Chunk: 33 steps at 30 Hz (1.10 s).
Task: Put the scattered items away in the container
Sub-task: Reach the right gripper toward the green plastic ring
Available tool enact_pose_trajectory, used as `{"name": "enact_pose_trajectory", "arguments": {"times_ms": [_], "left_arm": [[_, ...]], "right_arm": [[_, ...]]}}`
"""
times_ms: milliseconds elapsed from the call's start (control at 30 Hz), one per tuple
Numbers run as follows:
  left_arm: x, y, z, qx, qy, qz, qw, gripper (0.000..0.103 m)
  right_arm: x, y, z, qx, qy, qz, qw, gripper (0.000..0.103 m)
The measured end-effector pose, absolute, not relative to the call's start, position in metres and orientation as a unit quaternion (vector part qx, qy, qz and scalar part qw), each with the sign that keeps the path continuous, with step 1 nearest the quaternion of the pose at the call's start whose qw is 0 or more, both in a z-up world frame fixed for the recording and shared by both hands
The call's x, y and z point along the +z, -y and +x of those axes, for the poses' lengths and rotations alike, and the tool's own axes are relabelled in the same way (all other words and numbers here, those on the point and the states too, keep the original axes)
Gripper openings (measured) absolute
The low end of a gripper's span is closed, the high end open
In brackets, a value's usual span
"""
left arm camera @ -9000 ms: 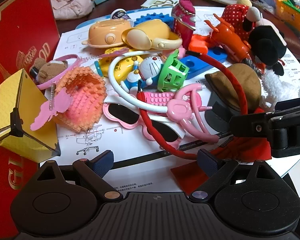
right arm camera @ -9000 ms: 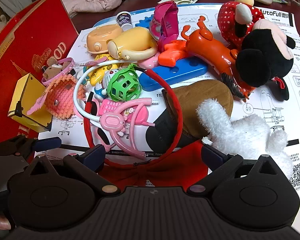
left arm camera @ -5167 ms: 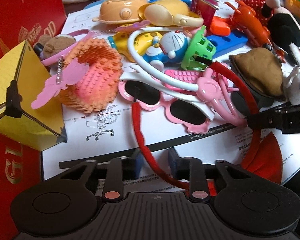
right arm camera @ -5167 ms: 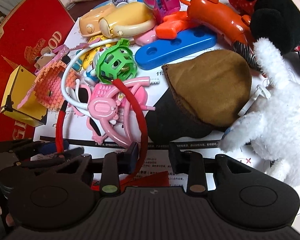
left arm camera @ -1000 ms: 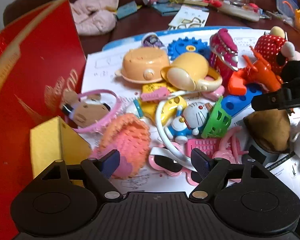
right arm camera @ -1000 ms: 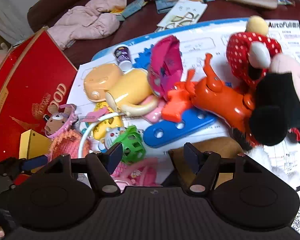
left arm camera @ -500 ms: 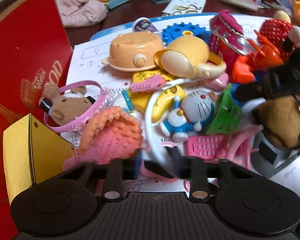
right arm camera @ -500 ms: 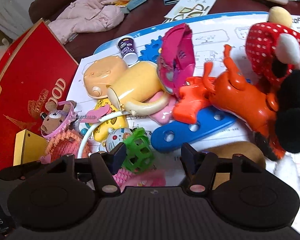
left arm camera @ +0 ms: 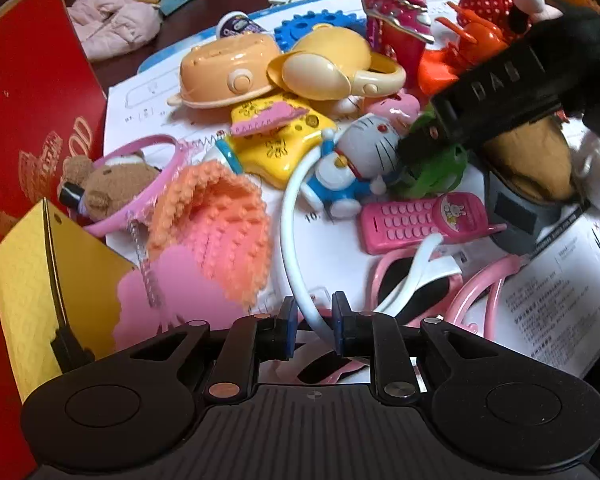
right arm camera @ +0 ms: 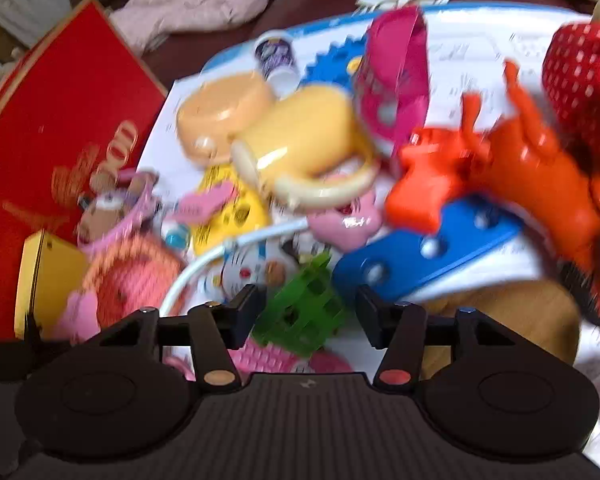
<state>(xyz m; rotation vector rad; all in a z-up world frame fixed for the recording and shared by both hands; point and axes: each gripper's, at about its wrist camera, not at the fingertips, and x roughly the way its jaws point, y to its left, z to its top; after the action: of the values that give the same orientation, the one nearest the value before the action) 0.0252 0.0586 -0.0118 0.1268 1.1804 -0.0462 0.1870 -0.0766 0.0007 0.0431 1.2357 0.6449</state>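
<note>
red box, gold "OD" lettering

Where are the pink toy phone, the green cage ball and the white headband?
pink toy phone [left arm camera: 422,222], left wrist view, on its keypad.
green cage ball [right arm camera: 306,312], right wrist view, on its lattice.
white headband [left arm camera: 290,236], left wrist view, on its curved band.

- One red box
- One yellow box
- One white headband
- One pink toy phone
- One green lattice ball
- One blue cat figure
- Two orange-yellow plastic shells, possibly halves of one toy
- One small bear plush
</note>
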Motion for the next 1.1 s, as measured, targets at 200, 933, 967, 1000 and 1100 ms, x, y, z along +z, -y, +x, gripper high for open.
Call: {"name": "enact_pose_trajectory", "arguments": {"times_ms": [200, 933, 967, 1000, 1100], "left_arm": [[-0.013, -0.064, 0.016, -0.033, -0.562, 0.061, 0.825, 0.014], [-0.014, -0.082, 0.045, 0.029, -0.546, 0.007, 0.838, 0.013], [-0.013, -0.081, 0.045, 0.025, -0.545, 0.008, 0.838, 0.02], [-0.011, -0.08, 0.043, 0.021, -0.542, 0.01, 0.84, 0.028], [-0.006, -0.079, 0.035, 0.009, -0.536, 0.008, 0.844, 0.037]], "right_arm": [[-0.005, 0.087, 0.171, 0.314, -0.591, 0.022, 0.743, 0.057], [0.002, 0.096, 0.181, 0.288, -0.578, 0.029, 0.763, 0.057], [0.002, 0.098, 0.181, 0.285, -0.579, 0.026, 0.764, 0.057], [0.001, 0.1, 0.18, 0.28, -0.578, 0.023, 0.766, 0.058], [0.002, 0.106, 0.179, 0.273, -0.575, 0.015, 0.772, 0.058]]}}
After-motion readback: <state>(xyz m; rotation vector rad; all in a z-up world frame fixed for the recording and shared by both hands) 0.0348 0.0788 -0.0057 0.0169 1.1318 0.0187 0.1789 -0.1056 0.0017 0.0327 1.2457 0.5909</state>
